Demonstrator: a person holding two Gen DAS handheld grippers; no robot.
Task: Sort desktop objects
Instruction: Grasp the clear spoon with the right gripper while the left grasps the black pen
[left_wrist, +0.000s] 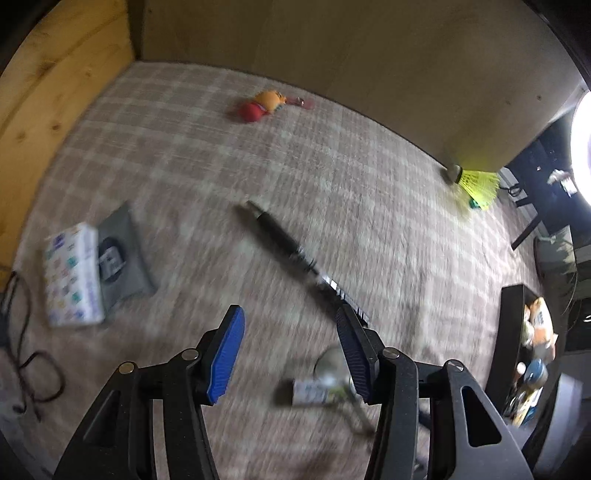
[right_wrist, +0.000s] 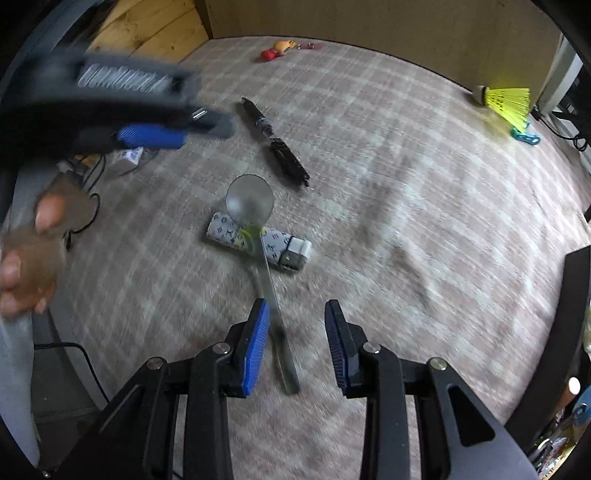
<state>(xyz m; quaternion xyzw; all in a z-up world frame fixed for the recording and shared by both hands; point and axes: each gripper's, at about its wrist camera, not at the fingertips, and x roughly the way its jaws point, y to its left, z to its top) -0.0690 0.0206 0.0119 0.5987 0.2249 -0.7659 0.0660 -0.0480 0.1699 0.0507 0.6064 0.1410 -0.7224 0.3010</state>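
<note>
A clear spoon (right_wrist: 255, 236) lies just ahead of the right tongs (right_wrist: 295, 314), its round bowl farthest off and its handle running back between the two blue pads, close beside the left pad; whether it touches that pad is blurred. The jaws stand partly apart and the pads do not press on it. Under the spoon's neck lies a small white patterned lighter (right_wrist: 258, 242), crosswise. Beyond the bowl a black pen (right_wrist: 275, 142) lies slanted on the checked cloth of the counter (right_wrist: 406, 221).

In the left wrist view the left tongs (left_wrist: 291, 325) stand wide with nothing between the pads; the pen (left_wrist: 284, 243) runs up to the right pad's tip, contact unclear, and the spoon (left_wrist: 334, 365) and lighter (left_wrist: 310, 393) are smeared and partly hidden behind that pad. To the left of the tongs a patterned tissue pack (left_wrist: 72, 277) overlaps a grey pouch (left_wrist: 125, 258). Far ahead lies a red and orange toy (left_wrist: 262, 105); far right, a yellow shuttlecock (left_wrist: 474, 182). A blurred hand (right_wrist: 29, 254) shows at the left edge of the right view.
</note>
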